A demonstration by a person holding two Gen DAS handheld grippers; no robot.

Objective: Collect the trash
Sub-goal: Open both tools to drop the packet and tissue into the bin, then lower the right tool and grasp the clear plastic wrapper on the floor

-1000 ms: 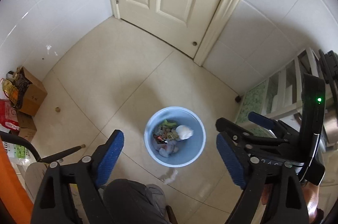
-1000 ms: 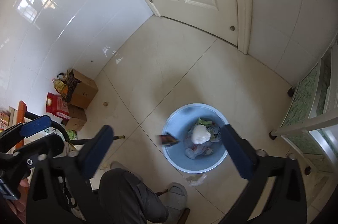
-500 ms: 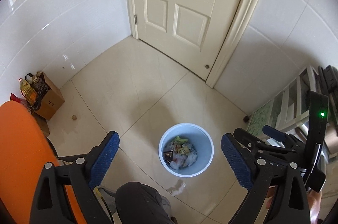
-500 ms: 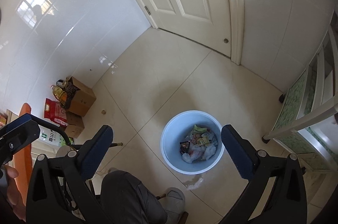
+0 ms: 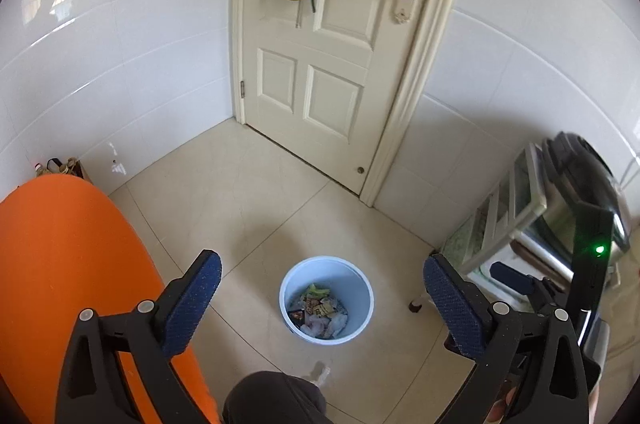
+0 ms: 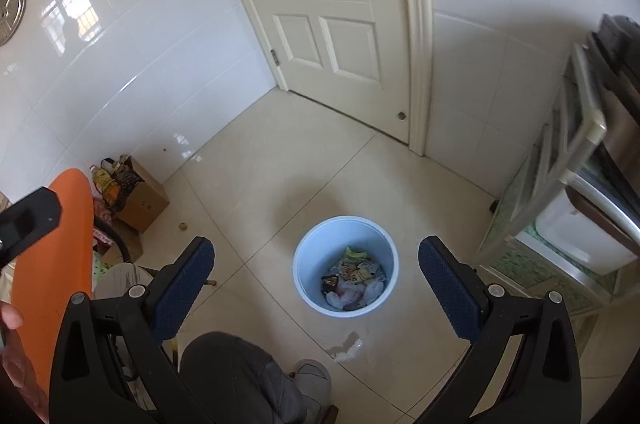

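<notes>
Jaws wide apart on both grippers, upright blue bin [image 5: 326, 300] mouth-up, trash [image 6: 352, 278] inside

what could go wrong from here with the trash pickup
1. A clear crumpled wrapper lies on the floor beside the blue bin, outside it. It is pale against the tile and may get overlooked.
2. It sits close to the person's foot, so a step might crush it or kick it away.
3. Both the left gripper and right gripper are open, empty and high above the floor, so reaching down could knock the bin.
</notes>
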